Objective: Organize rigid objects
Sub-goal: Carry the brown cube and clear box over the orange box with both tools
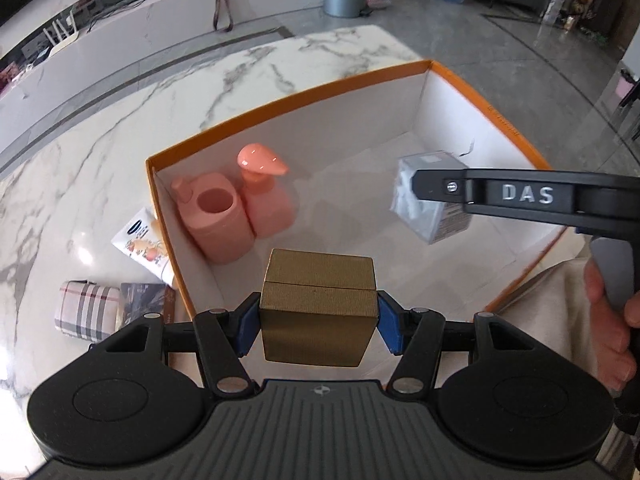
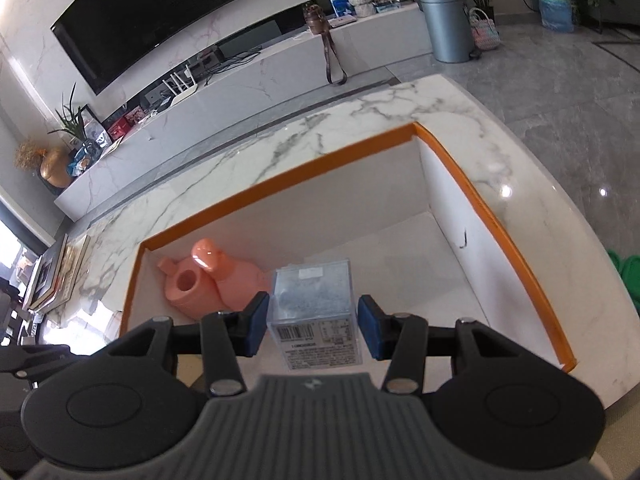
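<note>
1. We hold the gold box [image 1: 318,306] over the near edge of the orange-rimmed carton [image 1: 280,96], clamped between the blue pads of the left gripper [image 1: 318,322]. The pads bite only its lower half, just under the lid seam. If we tilt further, the lid half may hinge open or the box may pivot in the grip.

2. The right gripper [image 2: 312,330] carries the clear plastic box [image 2: 312,312] above the carton's middle. From the right wrist view the pads sit at its sides, the left one touching; on the right we see a thin gap, so we cannot tell how firm that clamp is. A loose hold on smooth plastic could let it slide out and drop.

3. Both tongs hang over the same carton, the right one crossing in front of the left. If we lower them together, the arms or the two boxes may knock.

4. The pink cup [image 1: 218,224] and the pink pump bottle [image 1: 266,196] stand touching in the far left corner. Setting the gold box down too far left could tip the tall bottle.

5. The cream tube [image 1: 142,246] and the checked pouch [image 1: 86,312] lie on the marble table [image 1: 120,152] just outside the left wall. A bump to that wall could shove the carton onto them.
</note>
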`<action>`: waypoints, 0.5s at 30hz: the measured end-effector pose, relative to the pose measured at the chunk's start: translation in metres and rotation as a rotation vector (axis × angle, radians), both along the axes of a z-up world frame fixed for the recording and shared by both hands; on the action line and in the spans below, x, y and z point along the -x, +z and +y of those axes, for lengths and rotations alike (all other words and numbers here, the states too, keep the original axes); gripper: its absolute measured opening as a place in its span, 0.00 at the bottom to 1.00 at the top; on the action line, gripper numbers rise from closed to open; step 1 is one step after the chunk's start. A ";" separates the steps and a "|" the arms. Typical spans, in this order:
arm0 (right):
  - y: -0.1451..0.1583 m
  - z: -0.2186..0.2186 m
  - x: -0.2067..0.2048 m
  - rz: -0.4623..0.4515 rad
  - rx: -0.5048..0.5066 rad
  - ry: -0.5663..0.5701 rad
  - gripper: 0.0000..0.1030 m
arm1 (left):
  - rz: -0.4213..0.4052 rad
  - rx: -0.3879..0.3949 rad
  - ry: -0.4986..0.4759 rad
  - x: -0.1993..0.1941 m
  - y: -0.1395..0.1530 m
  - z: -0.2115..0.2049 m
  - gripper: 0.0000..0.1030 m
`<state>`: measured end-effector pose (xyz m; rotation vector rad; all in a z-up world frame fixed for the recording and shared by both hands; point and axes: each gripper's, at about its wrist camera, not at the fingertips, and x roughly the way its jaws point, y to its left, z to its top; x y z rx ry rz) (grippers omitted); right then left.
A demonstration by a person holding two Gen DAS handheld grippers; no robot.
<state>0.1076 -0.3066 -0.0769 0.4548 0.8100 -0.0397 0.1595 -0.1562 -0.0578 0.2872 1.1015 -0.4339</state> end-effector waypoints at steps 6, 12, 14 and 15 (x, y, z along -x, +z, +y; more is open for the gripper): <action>-0.012 0.000 -0.009 0.019 -0.033 0.034 0.48 | 0.026 -0.050 0.025 -0.010 -0.011 -0.005 0.66; -0.020 0.001 -0.020 0.040 -0.051 0.050 0.48 | -0.019 -0.046 -0.003 -0.023 -0.020 -0.018 0.66; -0.022 0.000 -0.023 0.045 -0.054 0.050 0.48 | -0.022 -0.049 -0.003 -0.030 -0.026 -0.022 0.66; -0.023 0.000 -0.024 0.046 -0.053 0.050 0.48 | -0.021 -0.045 -0.008 -0.033 -0.028 -0.024 0.66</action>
